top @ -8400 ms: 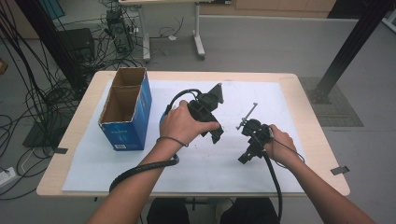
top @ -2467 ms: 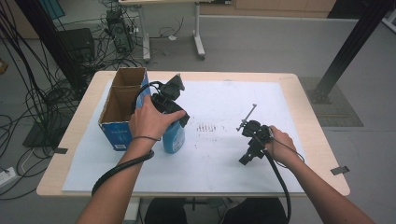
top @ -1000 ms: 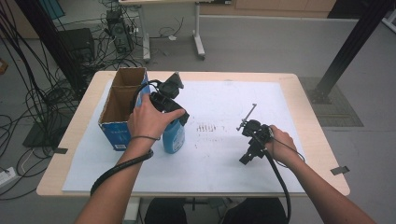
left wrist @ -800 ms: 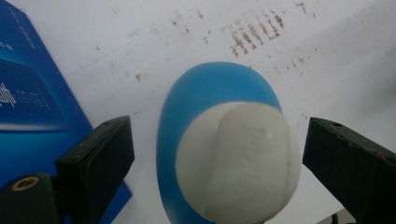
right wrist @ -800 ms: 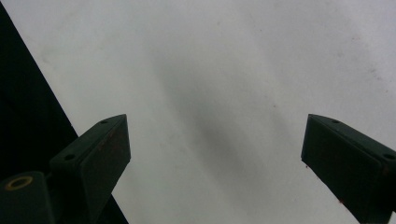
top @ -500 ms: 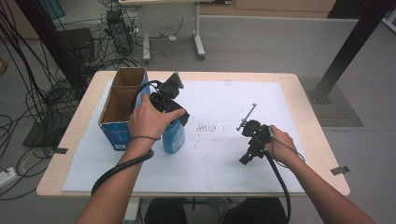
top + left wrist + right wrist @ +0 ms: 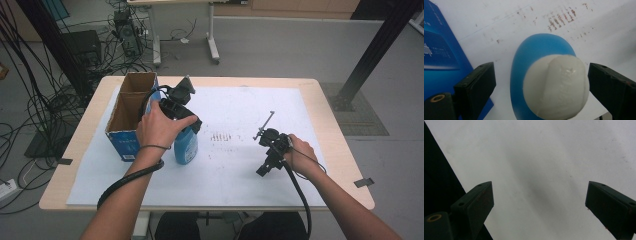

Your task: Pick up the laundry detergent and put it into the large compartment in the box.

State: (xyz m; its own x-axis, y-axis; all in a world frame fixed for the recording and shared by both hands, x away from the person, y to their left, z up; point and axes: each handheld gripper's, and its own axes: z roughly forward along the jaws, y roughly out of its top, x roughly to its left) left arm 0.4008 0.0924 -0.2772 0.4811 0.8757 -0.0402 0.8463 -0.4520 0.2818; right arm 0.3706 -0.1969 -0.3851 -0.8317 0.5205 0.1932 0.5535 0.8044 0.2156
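A blue bottle (image 7: pixel 186 146) with a white cap (image 7: pixel 556 87) stands upright on the white sheet, just right of the blue cardboard box (image 7: pixel 131 107). My left gripper (image 7: pixel 192 125) points down over the bottle top. In the left gripper view the cap sits between the jaws of this gripper (image 7: pixel 540 82). The right pad is at the cap's edge and the left pad stands clear of it, so the gripper is open. My right gripper (image 7: pixel 263 169) rests low over the sheet at the right, open, with nothing between its jaws (image 7: pixel 539 202).
The box is open at the top and stands at the table's left; its blue side (image 7: pixel 439 50) is close to my left jaw. Brownish marks (image 7: pixel 220 137) stain the white sheet (image 7: pixel 235 200) mid-table. Cables and a desk frame lie on the floor behind.
Since the oldest frame my left hand has moved left to the box, and the blue bottle now stands on the sheet. Over the last second nothing has moved.
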